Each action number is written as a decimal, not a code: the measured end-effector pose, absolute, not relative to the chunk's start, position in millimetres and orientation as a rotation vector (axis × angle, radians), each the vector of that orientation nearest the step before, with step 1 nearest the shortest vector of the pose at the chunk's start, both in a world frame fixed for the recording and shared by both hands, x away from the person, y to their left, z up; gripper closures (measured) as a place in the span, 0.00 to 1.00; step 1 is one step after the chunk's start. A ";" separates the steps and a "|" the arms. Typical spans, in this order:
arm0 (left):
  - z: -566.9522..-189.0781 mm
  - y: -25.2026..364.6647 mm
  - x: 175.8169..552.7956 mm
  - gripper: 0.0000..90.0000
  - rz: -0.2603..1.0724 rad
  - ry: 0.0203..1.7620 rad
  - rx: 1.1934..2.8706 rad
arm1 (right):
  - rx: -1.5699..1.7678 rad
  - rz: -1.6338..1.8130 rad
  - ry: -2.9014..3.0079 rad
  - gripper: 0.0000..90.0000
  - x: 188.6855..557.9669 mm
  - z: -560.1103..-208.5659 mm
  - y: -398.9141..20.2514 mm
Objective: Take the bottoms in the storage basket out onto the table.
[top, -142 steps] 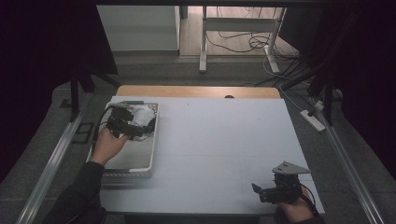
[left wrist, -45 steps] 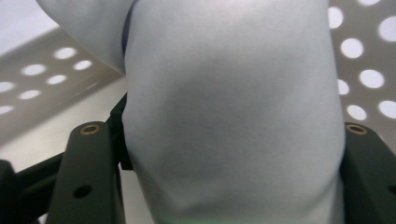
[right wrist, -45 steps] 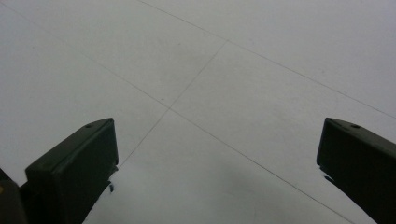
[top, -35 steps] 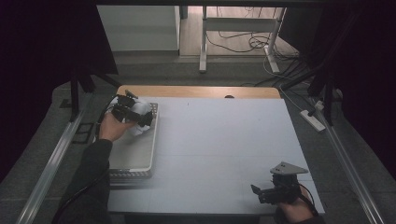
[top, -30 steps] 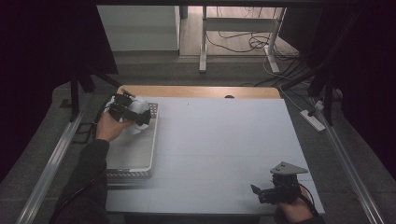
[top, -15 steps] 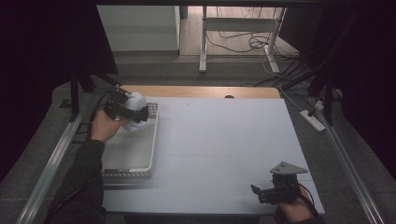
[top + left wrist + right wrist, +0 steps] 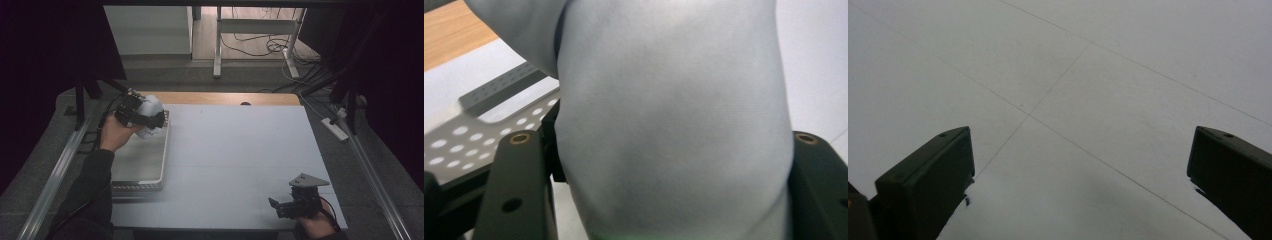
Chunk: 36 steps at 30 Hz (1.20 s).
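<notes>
Table edges: my white table top [image 7: 235, 165] runs from a strip of bare wood [image 7: 220, 98] at the far side to the near edge by my forearms; beyond both sides the floor drops away past metal rails.
Open room: the whole middle of the top is bare, from the tray's right rim across to my right claw.
Tray: a perforated metal tray [image 7: 142, 160] lies along the left edge of the table, its long side running away from me.
Left claw: my left claw [image 7: 159, 120] is clamped on a white cloth bundle [image 7: 150, 107], held in the air over the tray's far end.
Cloth and claw: in the left gripper view the cloth bundle [image 7: 674, 120] bulges up between my two black jaws, pressed against both, with the tray's holed rim [image 7: 499, 90] showing past its left side.
Right claw: my right claw [image 7: 272, 204] rests low near the table's near right corner, jaws wide apart with nothing between them, well apart from the cloth.
Right claw's outlook: bare table surface [image 7: 1073, 100] with faint seam lines.
</notes>
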<state>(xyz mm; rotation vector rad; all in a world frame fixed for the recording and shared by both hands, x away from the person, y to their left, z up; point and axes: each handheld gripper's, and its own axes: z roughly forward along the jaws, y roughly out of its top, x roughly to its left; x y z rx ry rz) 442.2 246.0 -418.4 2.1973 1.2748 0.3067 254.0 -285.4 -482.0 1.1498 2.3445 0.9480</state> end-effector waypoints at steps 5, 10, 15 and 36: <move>-413.1 236.8 441.6 0.42 0.306 1.246 2.205 | 1.151 0.948 2.345 0.00 254.1 -481.9 -285.5; -409.6 226.0 440.6 0.42 0.296 1.207 2.213 | 1.150 0.949 2.346 0.00 254.1 -481.9 -285.5; -407.6 213.5 439.3 0.42 0.290 1.169 2.229 | 1.152 0.950 2.345 0.00 254.0 -481.9 -285.6; -409.1 158.9 432.7 0.42 0.227 1.015 2.285 | 1.146 0.952 2.347 0.00 253.7 -481.8 -285.5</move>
